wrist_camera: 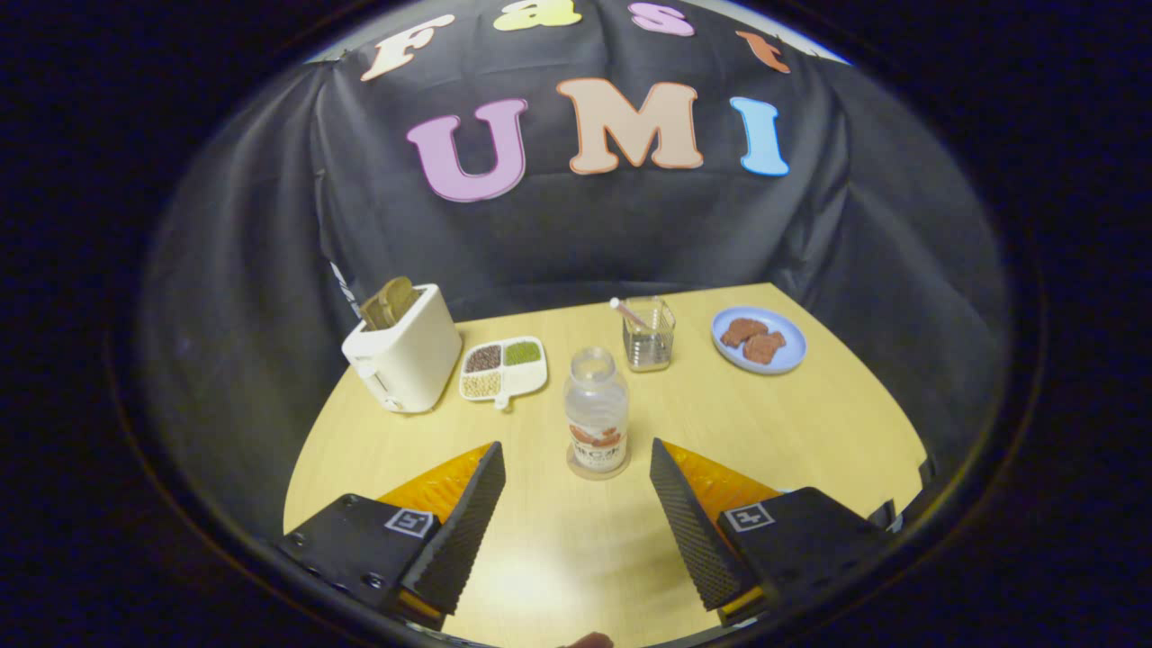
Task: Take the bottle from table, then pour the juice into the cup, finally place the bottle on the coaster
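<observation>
1. One wide table (810, 432) carries everything; bare wood lies around the gripper (576, 477), leaving room to move.
2. The toaster (405, 355) and divided snack dish (504, 367) stand well left, the plate (759, 340) far right.
3. The bottle (596, 412) stands upright on a coaster (598, 472), just ahead of the spread, empty fingers. Clear plastic, uncapped, probably light and slick; grip mid-body, gently.
4. The cup (649, 335) sits just beyond; it looks easy to tip.
</observation>
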`<state>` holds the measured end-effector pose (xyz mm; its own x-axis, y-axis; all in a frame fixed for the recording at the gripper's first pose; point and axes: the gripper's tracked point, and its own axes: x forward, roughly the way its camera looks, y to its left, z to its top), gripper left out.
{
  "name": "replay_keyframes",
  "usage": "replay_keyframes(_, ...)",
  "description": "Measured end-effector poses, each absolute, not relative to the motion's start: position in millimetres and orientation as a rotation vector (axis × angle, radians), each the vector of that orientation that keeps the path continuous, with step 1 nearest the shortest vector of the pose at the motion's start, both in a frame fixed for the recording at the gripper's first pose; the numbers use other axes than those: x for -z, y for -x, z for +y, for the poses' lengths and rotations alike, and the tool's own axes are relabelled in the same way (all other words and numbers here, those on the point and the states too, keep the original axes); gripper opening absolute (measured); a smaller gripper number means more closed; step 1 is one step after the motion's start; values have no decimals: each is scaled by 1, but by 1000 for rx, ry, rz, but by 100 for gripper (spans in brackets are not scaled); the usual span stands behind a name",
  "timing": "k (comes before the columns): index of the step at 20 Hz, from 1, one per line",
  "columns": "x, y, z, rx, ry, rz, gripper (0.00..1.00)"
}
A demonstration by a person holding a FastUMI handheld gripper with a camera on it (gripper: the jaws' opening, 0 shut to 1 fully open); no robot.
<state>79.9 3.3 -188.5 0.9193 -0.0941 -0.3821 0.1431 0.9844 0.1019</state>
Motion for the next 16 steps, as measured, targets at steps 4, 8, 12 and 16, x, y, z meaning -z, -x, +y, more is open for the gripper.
replay_keyframes(4, 129, -75, -2, 69, -92, 319, 100)
replay_keyframes(8, 95, -69, -10, 41, 15, 331, 100)
replay_keyframes(12, 68, -67, -4, -2, -4, 304, 100)
replay_keyframes(16, 50, -63, -16, -3, -13, 282, 100)
